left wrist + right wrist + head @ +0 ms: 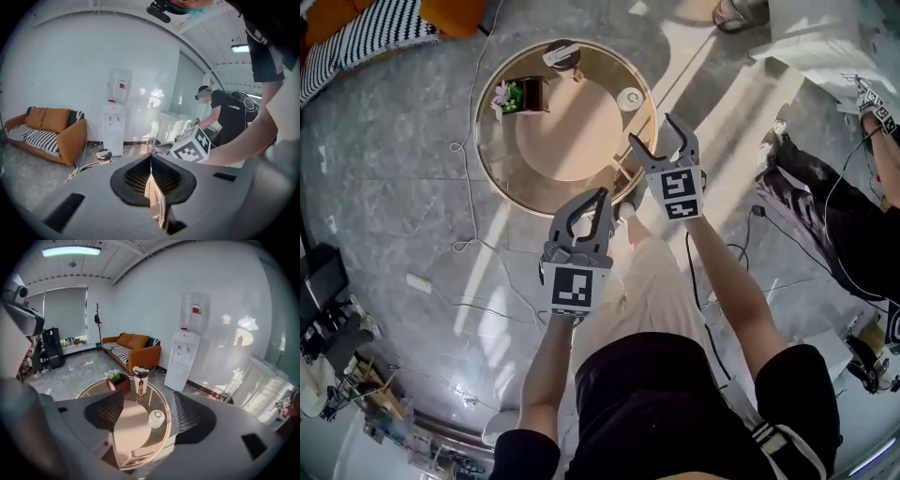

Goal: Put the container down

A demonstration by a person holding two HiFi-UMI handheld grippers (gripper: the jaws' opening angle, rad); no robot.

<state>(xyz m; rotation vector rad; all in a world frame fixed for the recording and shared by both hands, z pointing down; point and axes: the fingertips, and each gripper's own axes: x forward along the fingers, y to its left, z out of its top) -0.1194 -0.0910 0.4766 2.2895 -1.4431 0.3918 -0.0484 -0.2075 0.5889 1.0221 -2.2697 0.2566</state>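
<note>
The left tongs (151, 163) are pressed together with nothing between them, held in the air over the grey marble floor (394, 187). The right tongs (146, 414) stand apart and empty above the round glass tabletop (133, 432). The small white round container (156, 418) stands on it near the rim, apart from a tall beige lidded tumbler (140, 380) and a boxed green plant (118, 379).

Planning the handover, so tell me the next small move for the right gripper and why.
Probably just draw the right gripper away from the table. Its jaws stand apart with nothing between them, the left gripper is shut and empty, and the small white round container already rests on the round glass-topped table, apart from both grippers, so nothing seems left to set down.
</note>
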